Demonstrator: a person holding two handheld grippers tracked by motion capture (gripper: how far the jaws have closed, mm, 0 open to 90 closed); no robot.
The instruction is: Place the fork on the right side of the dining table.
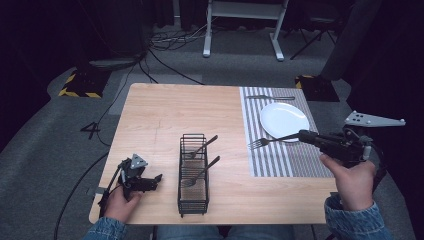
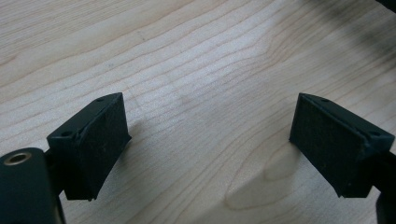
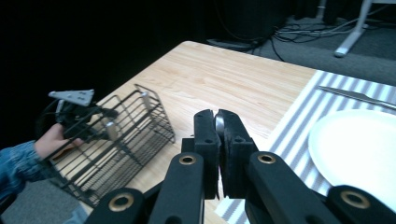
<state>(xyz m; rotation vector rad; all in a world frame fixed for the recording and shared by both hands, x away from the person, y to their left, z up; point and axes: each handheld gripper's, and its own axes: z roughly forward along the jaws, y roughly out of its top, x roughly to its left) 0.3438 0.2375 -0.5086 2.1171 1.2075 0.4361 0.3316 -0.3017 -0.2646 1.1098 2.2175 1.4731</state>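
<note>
The right gripper [image 1: 306, 136], at the right of the high view, clamps the handle of a silver metal fork [image 1: 272, 141], whose tines hang over the grey striped placemat [image 1: 270, 162] just below the round white plate [image 1: 284, 120]. At lower left, the left gripper [image 1: 156, 178] rests wide open on the light wooden table [image 1: 165, 115], beside the black wire basket [image 1: 193, 172].

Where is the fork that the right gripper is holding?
In the high view the fork hangs in the right gripper, tines leftward, over the striped placemat at the white plate's near edge.
</note>
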